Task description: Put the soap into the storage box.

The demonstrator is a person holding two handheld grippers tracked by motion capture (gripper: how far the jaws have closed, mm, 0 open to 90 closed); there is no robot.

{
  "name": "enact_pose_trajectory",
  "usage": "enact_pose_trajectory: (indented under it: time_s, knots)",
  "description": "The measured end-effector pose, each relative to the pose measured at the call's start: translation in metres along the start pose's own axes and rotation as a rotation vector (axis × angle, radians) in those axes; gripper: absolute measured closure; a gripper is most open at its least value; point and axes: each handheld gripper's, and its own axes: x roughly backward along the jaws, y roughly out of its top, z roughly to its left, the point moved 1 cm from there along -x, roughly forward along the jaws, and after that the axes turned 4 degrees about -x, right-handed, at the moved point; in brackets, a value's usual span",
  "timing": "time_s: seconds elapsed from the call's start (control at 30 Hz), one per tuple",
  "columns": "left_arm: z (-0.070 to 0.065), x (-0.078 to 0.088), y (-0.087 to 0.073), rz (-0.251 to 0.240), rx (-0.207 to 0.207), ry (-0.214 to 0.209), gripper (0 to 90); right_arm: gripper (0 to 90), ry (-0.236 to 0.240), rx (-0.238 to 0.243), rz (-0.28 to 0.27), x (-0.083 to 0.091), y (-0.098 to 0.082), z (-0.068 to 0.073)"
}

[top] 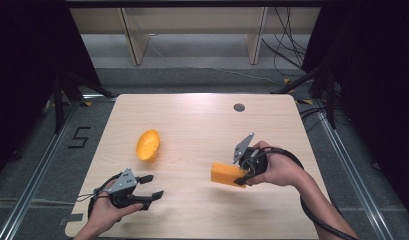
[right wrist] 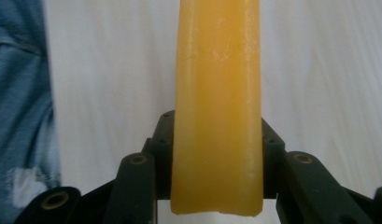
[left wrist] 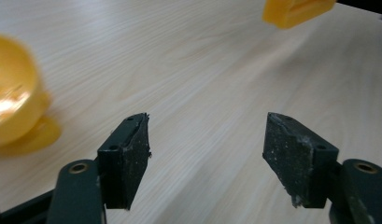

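A yellow bowl-shaped piece [top: 148, 145] lies tipped on its side left of the table's middle; it blurs at the left edge of the left gripper view [left wrist: 13, 112]. My right gripper [top: 243, 174] is shut on an orange-yellow block [top: 227, 174], held just above the table at the right. Seen up close, the block [right wrist: 217, 107] runs up between the two jaws. My left gripper [top: 153, 186] stands open near the front left, nothing between its pads [left wrist: 128, 156]. The block's corner [left wrist: 296, 11] appears far off in the left gripper view.
The light wooden table [top: 202, 120] has a small round grommet [top: 239, 107] near its far edge. Black frame legs and cables stand beyond the far corners. A blue sleeve [right wrist: 20, 102] shows at the left of the right gripper view.
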Motion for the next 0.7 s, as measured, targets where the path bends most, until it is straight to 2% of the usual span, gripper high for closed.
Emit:
enact_pose_trajectory:
  time_s: [0.07, 0.1, 0.13, 0.17, 0.2, 0.23, 0.27, 0.3, 0.4, 0.43, 0.47, 0.5, 0.53, 0.57, 0.6, 0.63, 0.67, 0.7]
  knots:
    - [-0.004, -0.007, 0.007, 0.008, -0.039, -0.059, 28.9, 61.6, 0.020, 0.092, -0.024, -0.003, 0.004, 0.010]
    - [-0.006, -0.010, 0.010, 0.017, -0.067, -0.084, 28.9, 61.6, 0.021, 0.092, -0.015, -0.004, 0.006, 0.016]
    - [-0.010, -0.014, 0.013, 0.014, -0.075, -0.103, 28.9, 61.6, 0.020, 0.074, 0.005, -0.004, 0.008, 0.023]
    - [-0.012, -0.016, 0.016, 0.028, -0.102, -0.115, 28.7, 61.6, 0.029, 0.107, -0.008, -0.006, 0.011, 0.027]
    - [-0.015, -0.020, 0.019, 0.029, -0.118, -0.141, 28.5, 61.6, 0.033, 0.120, -0.005, -0.008, 0.013, 0.031]
    - [-0.018, -0.022, 0.021, 0.030, -0.138, -0.149, 28.4, 61.6, 0.042, 0.127, -0.001, -0.009, 0.015, 0.035]
    - [-0.020, -0.025, 0.023, 0.031, -0.156, -0.171, 28.2, 61.6, 0.048, 0.155, -0.002, -0.011, 0.017, 0.037]
    - [-0.023, -0.027, 0.025, 0.032, -0.171, -0.189, 28.1, 61.6, 0.046, 0.143, -0.002, -0.013, 0.019, 0.040]
    - [-0.029, -0.031, 0.029, 0.032, -0.198, -0.209, 28.1, 61.6, 0.054, 0.163, -0.003, -0.017, 0.023, 0.042]
    - [-0.030, -0.032, 0.030, 0.030, -0.205, -0.214, 28.0, 61.6, 0.054, 0.146, 0.011, -0.018, 0.023, 0.044]
    - [-0.030, -0.033, 0.031, 0.034, -0.215, -0.219, 28.0, 61.6, 0.060, 0.177, 0.012, -0.020, 0.025, 0.043]
    - [-0.031, -0.034, 0.032, 0.033, -0.218, -0.224, 27.9, 61.6, 0.053, 0.154, 0.024, -0.020, 0.025, 0.045]
    - [-0.031, -0.034, 0.032, 0.033, -0.218, -0.224, 27.7, 61.6, 0.053, 0.154, 0.024, -0.020, 0.025, 0.045]
    - [-0.033, -0.036, 0.034, 0.031, -0.237, -0.229, 27.5, 61.6, 0.054, 0.144, 0.022, -0.021, 0.027, 0.049]
    - [-0.034, -0.037, 0.035, 0.025, -0.239, -0.230, 27.3, 61.6, 0.055, 0.154, 0.025, -0.022, 0.027, 0.050]
    - [-0.035, -0.038, 0.037, 0.021, -0.247, -0.238, 27.3, 61.6, 0.070, 0.223, -0.016, -0.026, 0.030, 0.047]
    - [-0.036, -0.039, 0.038, 0.023, -0.252, -0.256, 27.3, 61.6, 0.062, 0.175, 0.003, -0.024, 0.030, 0.051]
    - [-0.038, -0.041, 0.039, 0.011, -0.252, -0.256, 27.4, 61.6, 0.060, 0.191, 0.007, -0.025, 0.031, 0.051]
